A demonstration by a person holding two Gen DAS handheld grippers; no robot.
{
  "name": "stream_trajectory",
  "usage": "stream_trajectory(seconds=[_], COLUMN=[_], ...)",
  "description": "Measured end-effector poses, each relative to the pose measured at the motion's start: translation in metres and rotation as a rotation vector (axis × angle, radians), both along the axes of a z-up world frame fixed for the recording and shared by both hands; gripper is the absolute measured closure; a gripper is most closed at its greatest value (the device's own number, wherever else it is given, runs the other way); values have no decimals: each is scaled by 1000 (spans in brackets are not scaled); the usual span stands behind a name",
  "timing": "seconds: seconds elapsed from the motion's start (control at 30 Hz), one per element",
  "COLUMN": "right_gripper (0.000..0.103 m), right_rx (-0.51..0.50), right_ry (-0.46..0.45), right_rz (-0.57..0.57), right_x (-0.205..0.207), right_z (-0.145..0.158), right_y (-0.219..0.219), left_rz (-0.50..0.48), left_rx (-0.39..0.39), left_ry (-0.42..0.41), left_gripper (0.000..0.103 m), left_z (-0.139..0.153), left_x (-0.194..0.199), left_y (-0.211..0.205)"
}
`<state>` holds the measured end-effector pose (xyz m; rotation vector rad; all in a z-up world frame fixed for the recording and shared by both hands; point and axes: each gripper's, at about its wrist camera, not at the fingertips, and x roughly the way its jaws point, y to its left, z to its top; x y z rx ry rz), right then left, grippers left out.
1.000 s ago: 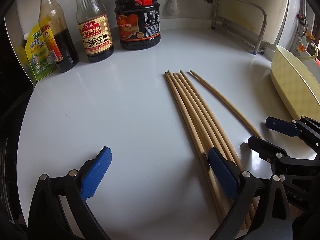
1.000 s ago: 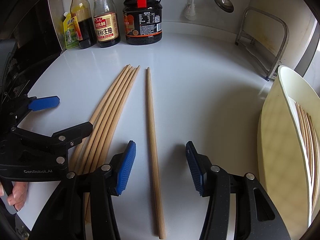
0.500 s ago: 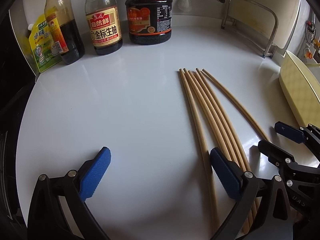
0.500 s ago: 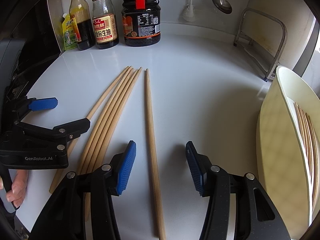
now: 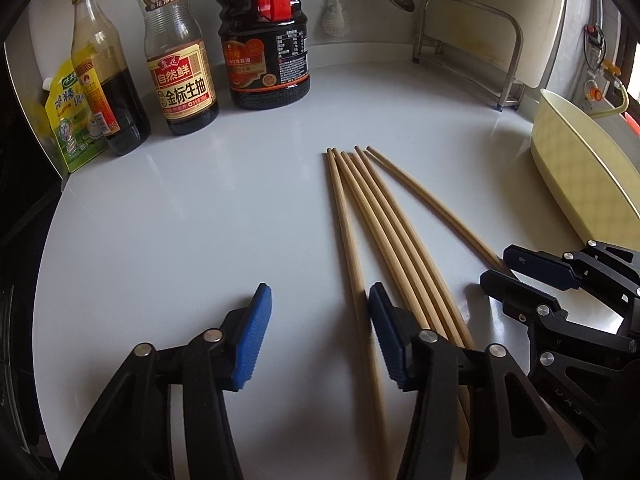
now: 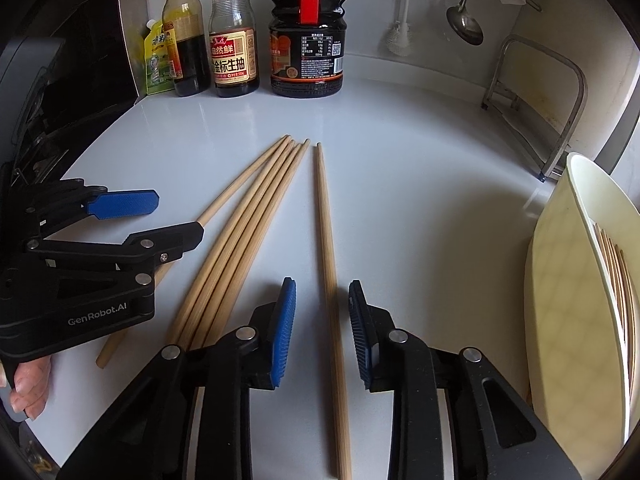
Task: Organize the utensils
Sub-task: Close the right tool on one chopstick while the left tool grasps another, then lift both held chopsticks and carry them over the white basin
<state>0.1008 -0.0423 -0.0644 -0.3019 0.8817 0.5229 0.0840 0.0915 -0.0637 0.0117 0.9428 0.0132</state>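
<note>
Right tongs point(image 6: 322, 332) closing around the lone chopstick point(image 6: 326, 240) on the counter point(image 6: 420, 200), not pinching yet. Left tongs point(image 5: 316, 328) closing too, straddling the leftmost stick point(image 5: 346, 236). Keep both centered, squeeze gently.

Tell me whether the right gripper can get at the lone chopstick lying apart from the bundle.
Probably yes. The lone chopstick already lies between the closing fingers of the right gripper, with bare counter either side; the bundle sits clear to its left.

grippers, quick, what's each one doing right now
left hand-held gripper: closing around the leftmost chopstick, pads not yet gripping.
right hand-held gripper: closing around the lone chopstick, not yet touching.
</note>
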Motion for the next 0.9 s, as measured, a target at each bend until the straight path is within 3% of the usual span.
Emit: stream_trajectory(seconds=[0.07,0.1,0.17,0.47,0.9], right_gripper=[87,97,97,97,97], right_rx=[-5,-9,-23,30,83], right_ry=[-7,-11,-23,-9,-66], right_rz=[12,19,26,-1,-33], right_x=[-2,-3,-6,-3,-10], right_z=[0,0,0,5,28], right_y=[3,4,6,0,-8], left_rz=[-9,-14,-18,-7,-9], left_rx=[1,1,3,-89,-139], left_ry=[-5,-6,-6,2,-71], left_gripper=[78,87,95,96,96], left_z=[0,1,0,2,24], left_x=[-1,-1,-2,-3,-13], left_y=[-2,-3,-4,8,9])
